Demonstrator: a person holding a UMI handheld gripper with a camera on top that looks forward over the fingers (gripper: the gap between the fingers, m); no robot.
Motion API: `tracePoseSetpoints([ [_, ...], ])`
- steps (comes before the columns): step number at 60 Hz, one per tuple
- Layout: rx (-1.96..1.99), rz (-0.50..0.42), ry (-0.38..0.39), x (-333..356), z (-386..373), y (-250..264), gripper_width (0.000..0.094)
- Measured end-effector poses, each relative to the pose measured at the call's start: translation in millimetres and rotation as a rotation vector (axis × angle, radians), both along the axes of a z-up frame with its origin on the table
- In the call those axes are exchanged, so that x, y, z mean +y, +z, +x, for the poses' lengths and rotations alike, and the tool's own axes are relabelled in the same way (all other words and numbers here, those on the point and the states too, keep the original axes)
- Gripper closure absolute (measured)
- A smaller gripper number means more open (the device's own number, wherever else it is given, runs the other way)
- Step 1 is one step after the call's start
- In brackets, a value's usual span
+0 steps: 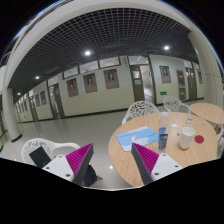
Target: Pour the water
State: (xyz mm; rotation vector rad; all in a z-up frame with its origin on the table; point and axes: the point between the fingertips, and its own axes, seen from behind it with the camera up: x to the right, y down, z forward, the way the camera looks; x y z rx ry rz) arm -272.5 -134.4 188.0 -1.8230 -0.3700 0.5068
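I see a hall evenly lit by small ceiling lights [87,52] that flare white. The floor [85,128] shines with soft reflections. Strong wide-angle bending curves the walls, and detail is soft throughout. Shadows on the table [150,165] are faint.

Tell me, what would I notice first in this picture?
Probably the round wooden table just ahead of the gripper, whose open pink-padded fingers hold nothing. A water bottle and a white cup stand on it, with white chairs around and a long hallway beyond.

Wooden table [140,170] (smooth), white glossy cup [186,136].
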Motion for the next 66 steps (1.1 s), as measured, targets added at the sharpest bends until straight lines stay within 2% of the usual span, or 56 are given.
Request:
tracePoseSetpoints([
  [14,-0.008,0.008,-0.069,16.9,34.2,-4.4,0.0105],
  [26,-0.060,0.027,-0.227,63.0,101.6,-23.1,0.0105],
  [32,-0.068,0.047,-0.296,115.0,132.6,-36.1,0.0103],
  [35,-0.064,0.073,-0.307,146.4,137.8,-43.7,0.0106],
  [49,-0.104,0.045,-0.311,251.0,127.2,-90.5,0.0111],
  [53,-0.113,0.050,-0.299,261.0,120.9,-98.0,0.0157],
  [57,-0.146,0.069,-0.290,267.5,115.7,-103.4,0.0441],
  [61,-0.169,0.104,-0.299,272.8,118.1,-104.6,0.0475],
  [66,-0.152,0.097,-0.299,272.7,118.4,-109.4,0.0539],
])
